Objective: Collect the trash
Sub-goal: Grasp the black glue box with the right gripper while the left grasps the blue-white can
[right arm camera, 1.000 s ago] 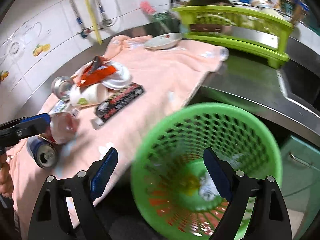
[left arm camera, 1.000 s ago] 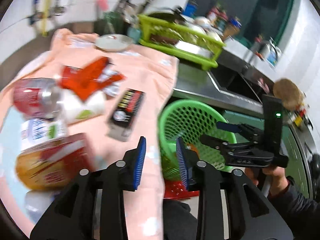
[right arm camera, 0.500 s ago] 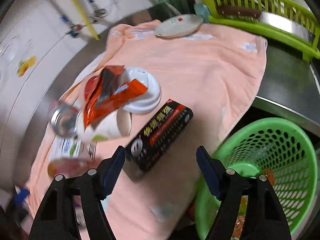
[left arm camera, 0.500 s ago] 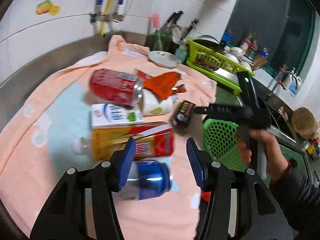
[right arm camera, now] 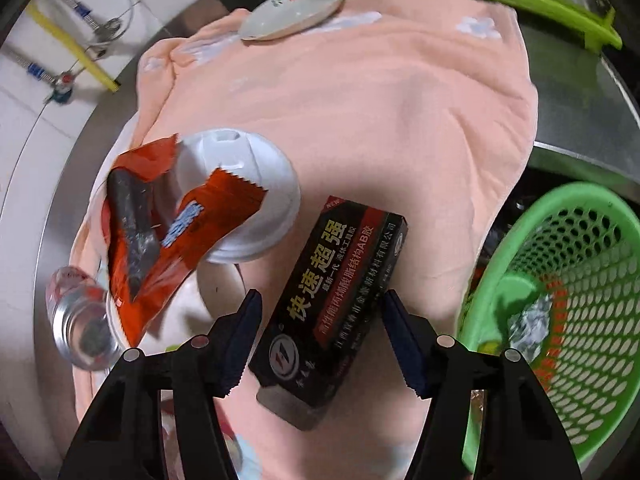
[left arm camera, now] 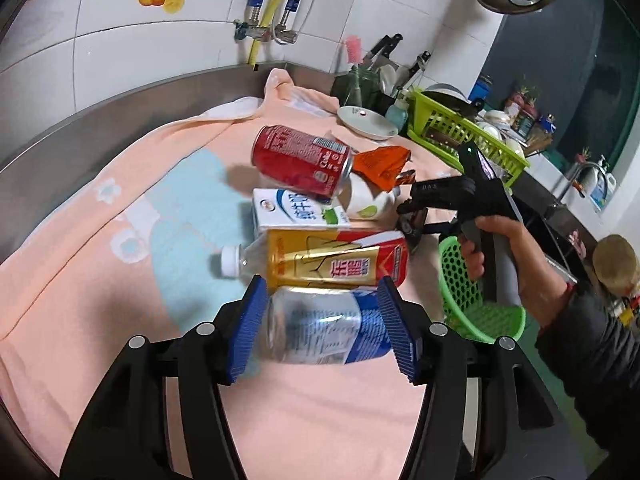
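Trash lies on a pink towel (left arm camera: 100, 264). My left gripper (left arm camera: 322, 330) is open, its fingers on either side of a blue and silver can (left arm camera: 326, 326) lying on its side. Beyond it lie a red and gold carton (left arm camera: 340, 262) over a clear bottle (left arm camera: 240, 260), a white milk box (left arm camera: 296, 210), a red can (left arm camera: 300, 160), a white cup (left arm camera: 370, 200) and an orange wrapper (left arm camera: 380, 164). My right gripper (right arm camera: 322, 338) is open around a black box (right arm camera: 336, 300); the gripper also shows in the left wrist view (left arm camera: 412, 216). The green basket (right arm camera: 576, 308) hangs at the right.
A white plate (right arm camera: 294, 10) sits at the towel's far end. A green dish rack (left arm camera: 464, 136) stands on the steel counter beyond, with the sink (left arm camera: 560, 216) to its right. A white lid (right arm camera: 248, 196) lies under the orange wrapper (right arm camera: 172, 224). Crumpled foil (right arm camera: 528, 324) lies in the basket.
Both grippers have moved from the basket to the towel. The left now straddles the blue can and has opened wider. The right now straddles the black box.
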### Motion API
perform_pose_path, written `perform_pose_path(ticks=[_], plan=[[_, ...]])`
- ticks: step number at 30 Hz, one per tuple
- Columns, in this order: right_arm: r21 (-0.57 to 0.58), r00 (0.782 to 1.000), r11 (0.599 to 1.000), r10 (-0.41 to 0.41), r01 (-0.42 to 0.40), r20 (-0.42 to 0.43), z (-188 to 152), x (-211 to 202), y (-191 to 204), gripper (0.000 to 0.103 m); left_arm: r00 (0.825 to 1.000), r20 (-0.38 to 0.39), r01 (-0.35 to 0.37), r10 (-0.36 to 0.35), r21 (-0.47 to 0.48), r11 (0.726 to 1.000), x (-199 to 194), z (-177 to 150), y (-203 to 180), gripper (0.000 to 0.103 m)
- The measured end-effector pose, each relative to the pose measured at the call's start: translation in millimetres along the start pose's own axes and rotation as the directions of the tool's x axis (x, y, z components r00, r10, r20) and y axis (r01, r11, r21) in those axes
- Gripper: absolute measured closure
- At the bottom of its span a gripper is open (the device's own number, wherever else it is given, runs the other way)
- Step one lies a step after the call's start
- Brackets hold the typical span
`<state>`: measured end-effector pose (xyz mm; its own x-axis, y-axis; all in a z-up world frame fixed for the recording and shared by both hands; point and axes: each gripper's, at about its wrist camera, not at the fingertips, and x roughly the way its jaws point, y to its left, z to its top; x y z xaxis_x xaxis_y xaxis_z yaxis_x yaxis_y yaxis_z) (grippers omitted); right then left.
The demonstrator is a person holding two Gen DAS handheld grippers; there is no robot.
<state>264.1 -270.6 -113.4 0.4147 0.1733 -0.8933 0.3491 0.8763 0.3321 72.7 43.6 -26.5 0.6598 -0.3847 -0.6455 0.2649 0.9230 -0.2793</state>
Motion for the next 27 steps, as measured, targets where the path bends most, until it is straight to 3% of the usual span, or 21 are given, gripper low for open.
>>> perform_pose_path(ticks=[4,8,14,18,19,20,22,27], plan=[[0.003,0.999,0.999,-0.037,0.037,0.014,3,2,3,0.049,1.0,-0.019,-0.009,0.01,0.011,1.0,2,-6,-1,0.037],[0.012,1.0,1.0,-0.014,0.014,0.02,2,0,-3,0.052,0.998,-0.06,-0.032,0.029,-0.047,0.998,7,-15,2,0.033],[-0.028,0.999,0.999,0.027,-0.027,0.025,-7,-7,-10,0.054,0.991,-0.137,-0.041,0.003,-0.272,0.961,20,-26,14,0.033],[-0.08,0.998,0.996,0.045,-0.041,0.044,-16,-15,-13,0.055,0.989,-0.15,-0.047,-0.018,-0.418,0.907,27,-33,13,0.033],[-0.093,0.997,0.994,0.055,-0.05,0.049,-18,-17,-14,0.067,0.988,-0.15,-0.04,-0.034,-0.464,0.885,30,-35,13,0.033],[-0.103,0.996,0.993,0.068,-0.063,0.05,-20,-19,-16,0.069,0.988,-0.15,-0.04,-0.039,-0.49,0.871,32,-36,11,0.033],[-0.115,0.994,0.989,0.094,-0.088,0.047,-23,-23,-19,0.069,0.987,-0.153,-0.045,-0.045,-0.538,0.842,38,-38,7,0.033],[-0.141,0.988,0.979,0.155,-0.15,0.021,-26,-16,-21,0.069,0.987,-0.132,-0.025,-0.089,-0.68,0.733,54,-46,1,0.033]])
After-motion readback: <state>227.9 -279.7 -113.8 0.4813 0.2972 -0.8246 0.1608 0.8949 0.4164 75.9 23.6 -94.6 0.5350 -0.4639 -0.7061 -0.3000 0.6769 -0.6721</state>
